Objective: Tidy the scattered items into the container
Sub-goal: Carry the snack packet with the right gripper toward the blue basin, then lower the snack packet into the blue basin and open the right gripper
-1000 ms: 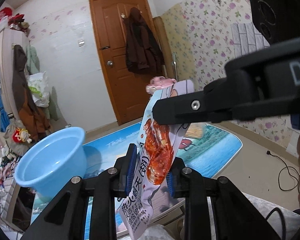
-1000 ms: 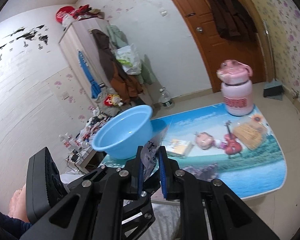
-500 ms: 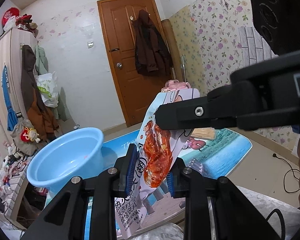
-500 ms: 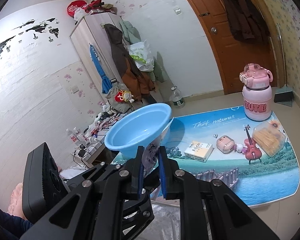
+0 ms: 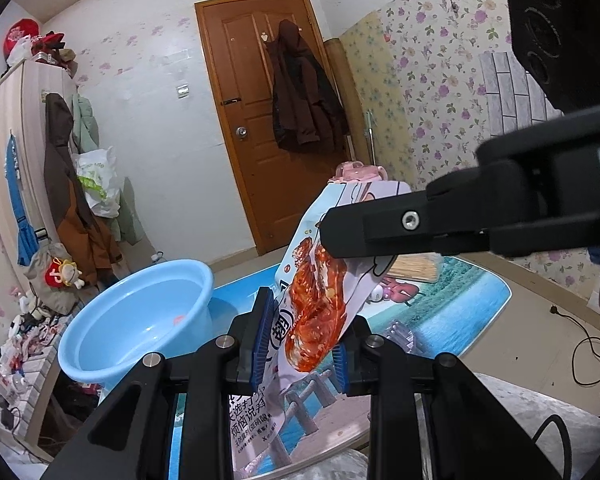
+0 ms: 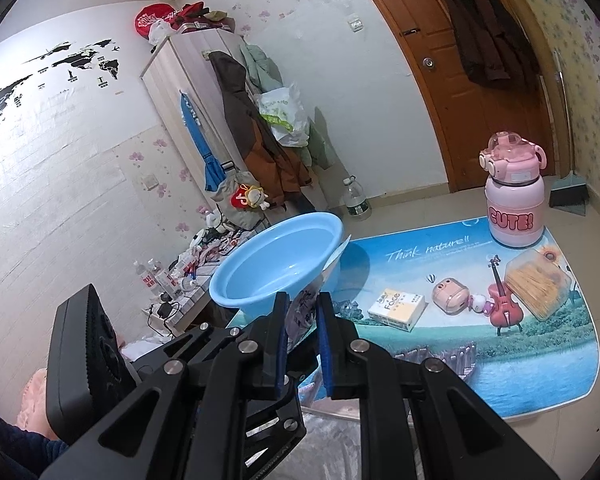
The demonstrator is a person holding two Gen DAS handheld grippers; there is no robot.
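Nearest to us, our left gripper (image 5: 300, 340) pinches the lower part of a glossy, crinkled snack packet (image 5: 320, 300) between its ribbed blue pads (image 5: 262, 336), while our right gripper (image 6: 303, 332) clamps the same packet's upper part, its blue pads pressed onto the thin film. The packet hangs in the air above the near edge of the table (image 6: 540, 368), which wears a smooth printed landscape mat. Just beyond, at the table's left edge, sits the round, smooth light-blue plastic basin (image 6: 280, 264). Farther along the mat lie a small rectangular tissue pack (image 6: 397, 305), a rounded pink earbud case (image 6: 448, 294) and a clear ribbed box (image 6: 538, 284) of pale sticks. At the far right corner stands a squat pink bottle (image 6: 514, 200).
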